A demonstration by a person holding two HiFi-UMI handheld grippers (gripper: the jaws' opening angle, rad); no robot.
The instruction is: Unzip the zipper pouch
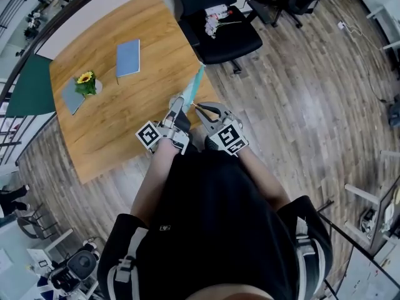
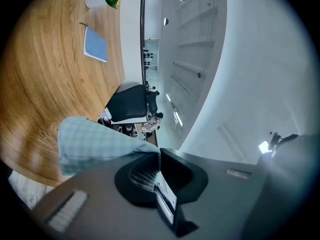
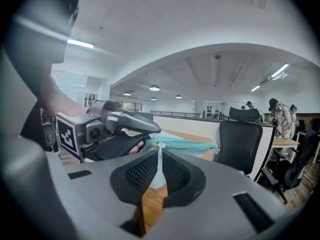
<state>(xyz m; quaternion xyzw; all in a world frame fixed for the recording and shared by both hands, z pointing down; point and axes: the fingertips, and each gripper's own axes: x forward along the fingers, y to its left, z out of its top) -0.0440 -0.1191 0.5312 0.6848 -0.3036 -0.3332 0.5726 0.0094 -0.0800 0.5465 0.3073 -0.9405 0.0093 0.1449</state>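
Observation:
A pale teal checked zipper pouch [image 1: 193, 87] hangs in the air over the near right corner of the wooden table [image 1: 119, 117], stretched between my two grippers. My left gripper [image 1: 177, 109] is shut on the pouch's fabric end; in the left gripper view the checked cloth [image 2: 92, 145] runs into the closed jaws [image 2: 158, 158]. My right gripper [image 1: 199, 109] is shut on the white zipper pull [image 3: 160, 160], which stands upright between its jaws. Behind the pull, the teal zipper line [image 3: 186, 144] runs away from me. The left gripper [image 3: 116, 130] shows beside it.
On the table lie a blue notebook [image 1: 128, 57], a small pot with a yellow flower [image 1: 87, 82] and a grey flat item [image 1: 71, 98]. A black office chair [image 1: 223, 32] stands past the table's right edge. People stand far off at the right [image 3: 280, 116].

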